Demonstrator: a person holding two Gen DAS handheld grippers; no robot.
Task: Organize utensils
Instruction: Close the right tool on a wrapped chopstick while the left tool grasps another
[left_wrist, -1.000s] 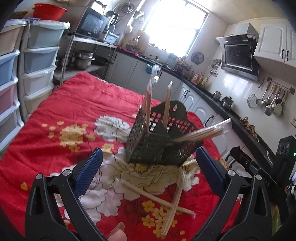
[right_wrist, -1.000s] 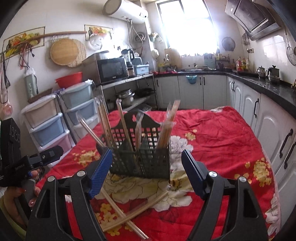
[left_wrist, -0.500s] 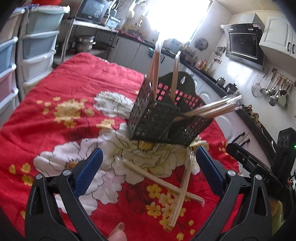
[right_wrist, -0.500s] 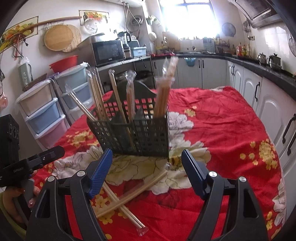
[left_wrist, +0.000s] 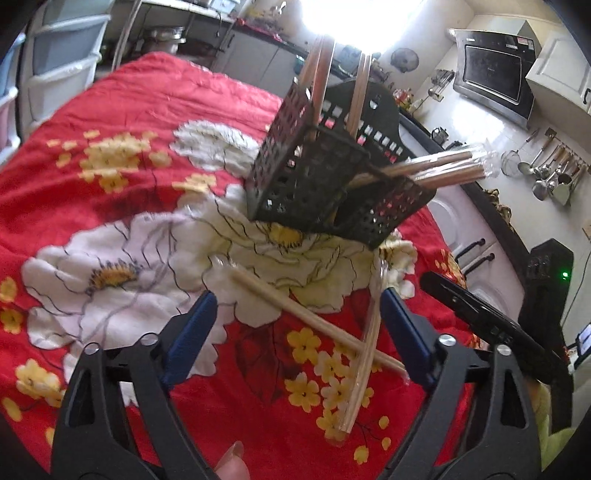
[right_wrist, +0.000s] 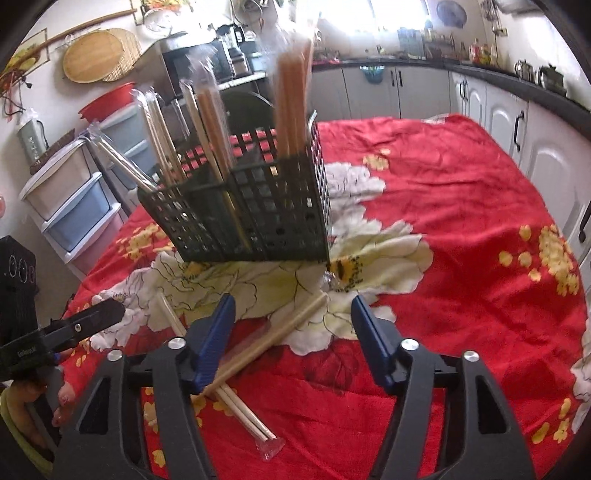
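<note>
Chopsticks (left_wrist: 314, 317) in clear sleeves lie crossed on the red flowered cloth (left_wrist: 110, 110) before the dark mesh caddy (left_wrist: 314, 184). Both tongs have just been narrowing, still empty: my left gripper (left_wrist: 295, 336) straddles one pale slanting pair, my right gripper (right_wrist: 291, 339) stands over the other (right_wrist: 273, 332), equally near.

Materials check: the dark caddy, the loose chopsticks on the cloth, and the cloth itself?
Caddy: looks like moulded plastic, matte dark green-black, with a uniform grid of square holes.
Loose chopsticks: pale tan, probably bamboo or wood; each pair sits in a clear glossy film sleeve, crinkled at the end.
Cloth: soft, plush-looking red fabric with printed flowers, showing wrinkles.
</note>
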